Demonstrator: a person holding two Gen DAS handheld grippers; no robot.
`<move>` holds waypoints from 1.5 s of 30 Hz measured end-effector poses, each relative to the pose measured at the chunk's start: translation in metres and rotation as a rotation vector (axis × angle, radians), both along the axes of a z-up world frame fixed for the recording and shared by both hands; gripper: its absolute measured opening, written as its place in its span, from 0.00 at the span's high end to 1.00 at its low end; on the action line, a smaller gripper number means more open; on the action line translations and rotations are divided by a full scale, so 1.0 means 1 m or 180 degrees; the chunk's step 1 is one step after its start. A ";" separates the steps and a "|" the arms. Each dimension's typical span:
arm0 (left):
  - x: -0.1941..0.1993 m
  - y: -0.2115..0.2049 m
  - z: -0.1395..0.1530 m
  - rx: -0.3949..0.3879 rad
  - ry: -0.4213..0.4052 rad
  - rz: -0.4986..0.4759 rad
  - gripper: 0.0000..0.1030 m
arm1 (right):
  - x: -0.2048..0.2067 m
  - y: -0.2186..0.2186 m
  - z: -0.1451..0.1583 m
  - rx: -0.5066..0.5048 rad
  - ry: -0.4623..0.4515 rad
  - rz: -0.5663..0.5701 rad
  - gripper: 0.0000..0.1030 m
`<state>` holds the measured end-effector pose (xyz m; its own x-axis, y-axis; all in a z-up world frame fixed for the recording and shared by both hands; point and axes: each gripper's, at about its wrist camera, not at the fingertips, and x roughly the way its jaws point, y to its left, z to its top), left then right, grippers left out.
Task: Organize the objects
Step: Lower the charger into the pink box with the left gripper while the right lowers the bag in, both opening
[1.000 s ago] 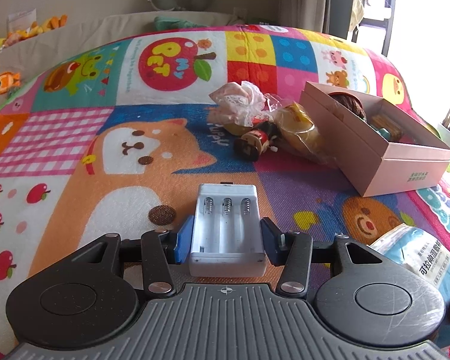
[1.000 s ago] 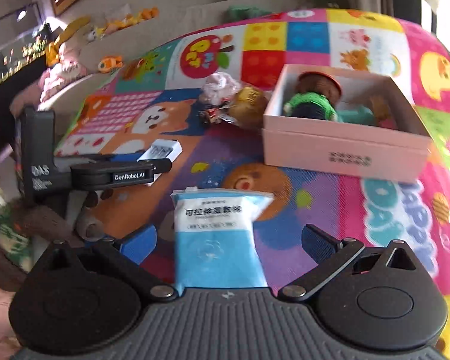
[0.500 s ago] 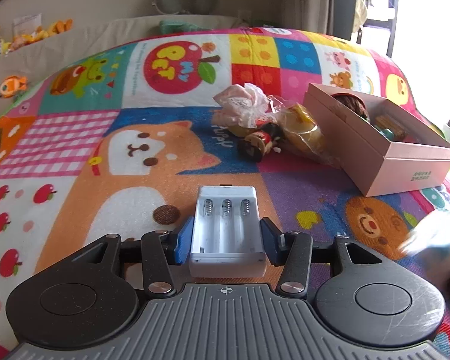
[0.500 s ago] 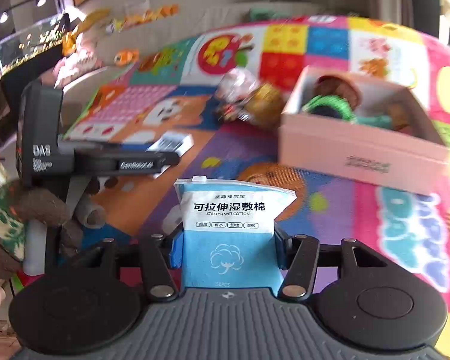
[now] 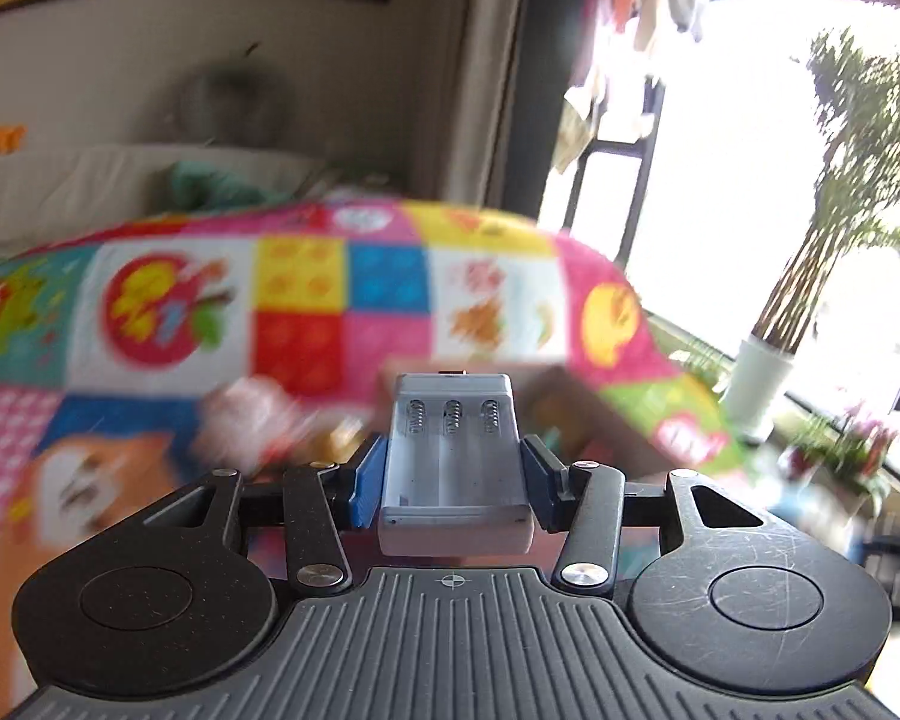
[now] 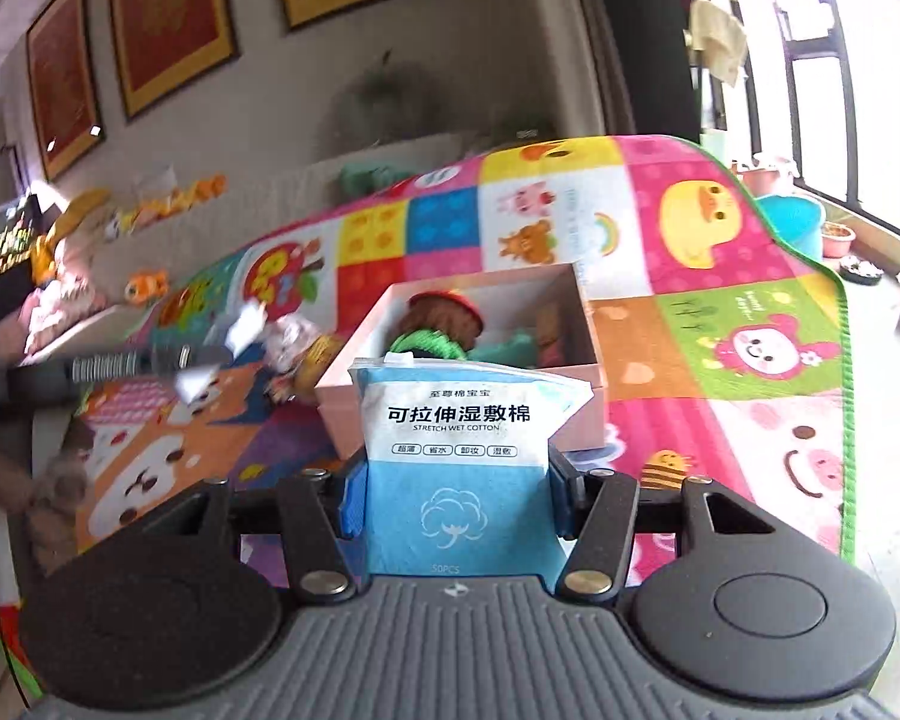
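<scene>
My left gripper (image 5: 453,483) is shut on a white battery holder (image 5: 455,462) with three empty slots, held in the air above the colourful play mat (image 5: 306,324). My right gripper (image 6: 453,495) is shut on a blue and white pack of wet cotton pads (image 6: 459,468), lifted just in front of the open pink box (image 6: 576,414). The box holds a brown and red toy (image 6: 444,318), a green item and other small things. The left gripper shows blurred at the left of the right wrist view (image 6: 132,363).
A crumpled pink wrapper (image 6: 288,333) and a yellowish bag (image 6: 321,354) lie on the mat left of the box. Toys line the far ledge (image 6: 150,210). The mat's green edge (image 6: 846,420) and plant pots by the window are at the right.
Both grippers have lifted off the mat with their loads. The right gripper closed on the cotton pack and moved toward the pink box. The left wrist view now tilts up and blurs.
</scene>
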<state>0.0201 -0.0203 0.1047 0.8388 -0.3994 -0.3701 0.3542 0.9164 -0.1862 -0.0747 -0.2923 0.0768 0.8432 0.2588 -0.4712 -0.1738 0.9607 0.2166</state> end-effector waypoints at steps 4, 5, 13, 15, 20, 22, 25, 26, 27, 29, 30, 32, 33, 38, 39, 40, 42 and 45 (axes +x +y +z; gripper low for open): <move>0.041 -0.045 -0.006 -0.0173 -0.0068 0.0010 0.49 | 0.001 -0.010 -0.008 0.0103 0.0063 -0.0042 0.47; 0.050 -0.055 -0.013 -0.0216 -0.0044 -0.0010 0.49 | 0.001 -0.013 -0.011 0.0110 0.0082 -0.0049 0.47; 0.056 -0.059 -0.049 -0.0382 0.0252 0.0079 0.52 | -0.001 -0.026 -0.019 0.0019 0.0191 -0.0183 0.47; 0.043 -0.036 -0.043 -0.0556 0.0178 0.0139 0.52 | 0.003 -0.026 -0.018 0.0019 0.0197 -0.0197 0.47; 0.022 0.022 -0.046 -0.0640 0.0320 0.0345 0.52 | 0.033 -0.026 0.001 0.0165 0.0113 -0.0137 0.47; 0.015 0.037 -0.059 -0.0586 0.0409 0.0335 0.52 | 0.060 -0.024 0.012 0.0231 0.0079 -0.0117 0.47; 0.008 0.055 -0.081 -0.0555 0.0549 0.0417 0.52 | 0.113 -0.015 0.022 0.0281 0.0165 -0.0099 0.47; 0.006 0.061 -0.087 -0.0592 0.0589 0.0455 0.52 | 0.132 -0.011 0.022 0.0255 0.0202 -0.0114 0.47; 0.005 0.066 -0.092 -0.0640 0.0619 0.0481 0.52 | 0.152 -0.006 0.021 0.0221 0.0255 -0.0136 0.47; 0.003 0.074 -0.099 -0.0713 0.0661 0.0503 0.52 | 0.187 0.005 0.013 0.0193 0.0437 -0.0161 0.47; 0.002 0.078 -0.102 -0.0728 0.0675 0.0510 0.52 | 0.202 0.011 0.006 0.0187 0.0545 -0.0166 0.47; 0.002 0.084 -0.106 -0.0819 0.0736 0.0490 0.52 | 0.226 0.024 -0.003 0.0027 0.0666 -0.0188 0.47; 0.001 0.086 -0.107 -0.0885 0.0745 0.0457 0.52 | 0.233 0.032 -0.008 -0.0122 0.0698 -0.0224 0.47; 0.005 0.089 -0.109 -0.0951 0.0846 0.0451 0.52 | 0.243 0.051 -0.026 -0.0475 0.0876 -0.0225 0.46; 0.006 0.090 -0.110 -0.0974 0.0868 0.0461 0.52 | 0.242 0.051 -0.026 -0.0499 0.0914 -0.0226 0.43; 0.006 0.092 -0.110 -0.1000 0.0876 0.0472 0.52 | 0.240 0.050 -0.023 -0.0503 0.0950 -0.0240 0.41; 0.004 0.096 -0.108 -0.0970 0.0881 0.0472 0.52 | 0.233 0.052 -0.009 -0.0531 0.0896 -0.0254 0.35; -0.001 0.106 -0.100 -0.0834 0.0759 0.0571 0.52 | 0.225 0.070 0.020 -0.0585 0.0662 -0.0182 0.25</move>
